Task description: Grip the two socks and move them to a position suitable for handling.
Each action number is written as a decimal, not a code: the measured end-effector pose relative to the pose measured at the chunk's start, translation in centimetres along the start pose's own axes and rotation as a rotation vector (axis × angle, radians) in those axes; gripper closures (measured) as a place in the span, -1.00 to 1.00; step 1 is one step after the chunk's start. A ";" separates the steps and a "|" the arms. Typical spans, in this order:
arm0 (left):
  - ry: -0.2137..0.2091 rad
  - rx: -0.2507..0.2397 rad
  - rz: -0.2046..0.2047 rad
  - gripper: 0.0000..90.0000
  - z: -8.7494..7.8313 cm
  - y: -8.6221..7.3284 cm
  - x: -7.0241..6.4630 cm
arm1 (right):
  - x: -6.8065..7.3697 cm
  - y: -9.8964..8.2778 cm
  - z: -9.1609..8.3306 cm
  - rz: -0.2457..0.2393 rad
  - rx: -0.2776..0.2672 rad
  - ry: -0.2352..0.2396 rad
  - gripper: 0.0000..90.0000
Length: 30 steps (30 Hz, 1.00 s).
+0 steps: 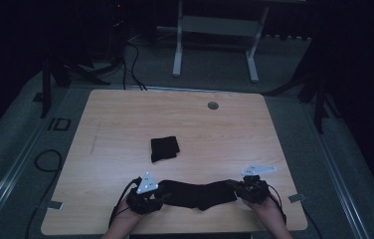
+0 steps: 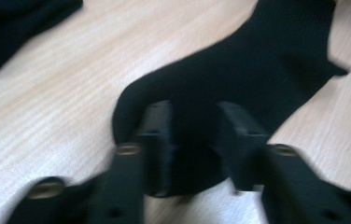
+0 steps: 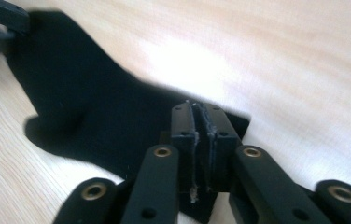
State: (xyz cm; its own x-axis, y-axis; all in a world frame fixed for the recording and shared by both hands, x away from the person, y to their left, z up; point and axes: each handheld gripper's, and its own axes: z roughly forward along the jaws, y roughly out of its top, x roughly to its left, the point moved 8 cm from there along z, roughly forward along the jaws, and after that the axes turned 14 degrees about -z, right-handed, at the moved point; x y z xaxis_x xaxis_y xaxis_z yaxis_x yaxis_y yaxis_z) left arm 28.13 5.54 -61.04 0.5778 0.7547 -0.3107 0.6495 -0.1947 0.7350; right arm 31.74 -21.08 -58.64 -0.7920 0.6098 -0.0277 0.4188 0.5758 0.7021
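— Right gripper: we pinch one end of the black sock, near the table's front edge.
— Left gripper: our jaws stand spread, straddling its other end.

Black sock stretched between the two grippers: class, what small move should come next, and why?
Probably draw the left gripper back from the sock: its jaws stand apart around the toe, while the right gripper pinches the other end. A folded sock lies farther up the table.
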 end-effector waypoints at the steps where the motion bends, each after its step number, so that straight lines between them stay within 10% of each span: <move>1: -0.014 -0.023 -0.003 0.15 -0.4 0.2 -0.1 | -0.1 0.7 -0.2 -0.006 -0.017 -0.001 0.79; 12: 0.012 -0.089 -0.013 -0.16 -2.7 0.1 1.9 | 0.1 8.1 2.0 -0.113 -0.059 0.019 0.25; 30: 0.033 -0.134 -0.058 -0.16 -3.4 0.1 3.9 | 2.8 18.7 15.1 -0.215 0.009 0.128 -0.21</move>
State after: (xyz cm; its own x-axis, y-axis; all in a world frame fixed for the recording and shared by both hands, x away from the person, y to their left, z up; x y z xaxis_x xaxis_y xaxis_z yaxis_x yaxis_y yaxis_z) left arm 28.75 10.62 -60.11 0.5231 0.7830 -0.3364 0.6083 -0.0666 0.7909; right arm 44.05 -0.37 -56.27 -0.9130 0.3990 -0.0846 0.2382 0.6901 0.6834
